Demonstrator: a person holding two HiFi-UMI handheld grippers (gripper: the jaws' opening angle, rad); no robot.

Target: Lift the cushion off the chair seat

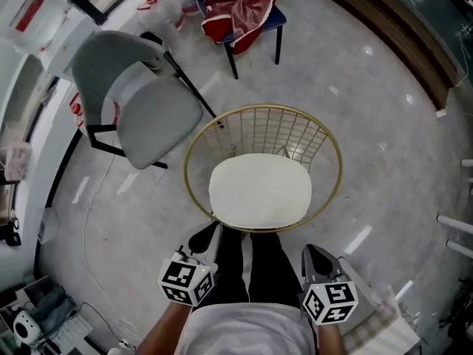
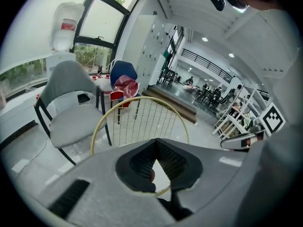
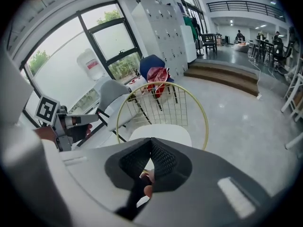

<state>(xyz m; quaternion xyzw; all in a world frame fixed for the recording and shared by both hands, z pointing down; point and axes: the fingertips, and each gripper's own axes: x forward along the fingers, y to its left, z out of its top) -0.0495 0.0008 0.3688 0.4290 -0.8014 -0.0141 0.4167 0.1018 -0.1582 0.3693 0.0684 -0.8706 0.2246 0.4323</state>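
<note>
Cushion off the seat yet?

No. It lies flat on the wire chair, untouched. Left gripper and right gripper are both fully closed, empty, near the front edge. Whole grab-and-lift remains.

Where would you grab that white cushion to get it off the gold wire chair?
By its front edge, near the two corners, coming from the person's side. The cushion lies flat, and the wire back rings its rear and sides, so probably only the front is open.
</note>
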